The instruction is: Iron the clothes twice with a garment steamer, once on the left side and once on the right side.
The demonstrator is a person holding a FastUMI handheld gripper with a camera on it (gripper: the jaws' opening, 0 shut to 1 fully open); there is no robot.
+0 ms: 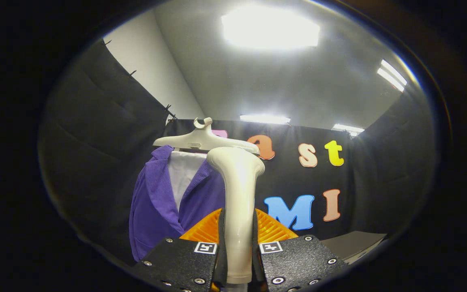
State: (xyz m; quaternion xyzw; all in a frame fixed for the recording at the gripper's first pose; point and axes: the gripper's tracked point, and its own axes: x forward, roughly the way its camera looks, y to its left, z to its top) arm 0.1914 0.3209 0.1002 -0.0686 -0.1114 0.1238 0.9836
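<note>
The gripper has its two fingers closed in tight on the handle of the steamer, one finger pressing each side, so the jaws stand only as far apart as the handle is thick. The steamer rises upright from between the fingers, a pale, smooth stem that widens into a flared head at its top. Taking the steamer as the mark, the purple jacket hangs just to its left and beyond it, with a white lining or shirt showing between its lapels. The steamer's head stands in front of the jacket's right shoulder; whether it touches the cloth cannot be told. The jacket hangs from a pale hanger, whose hook sits above and a little left of the steamer's head and whose right arm runs behind that head. To the lower right of the steamer, well past the fingers, lies the corner of a grey flat surface.
</note>
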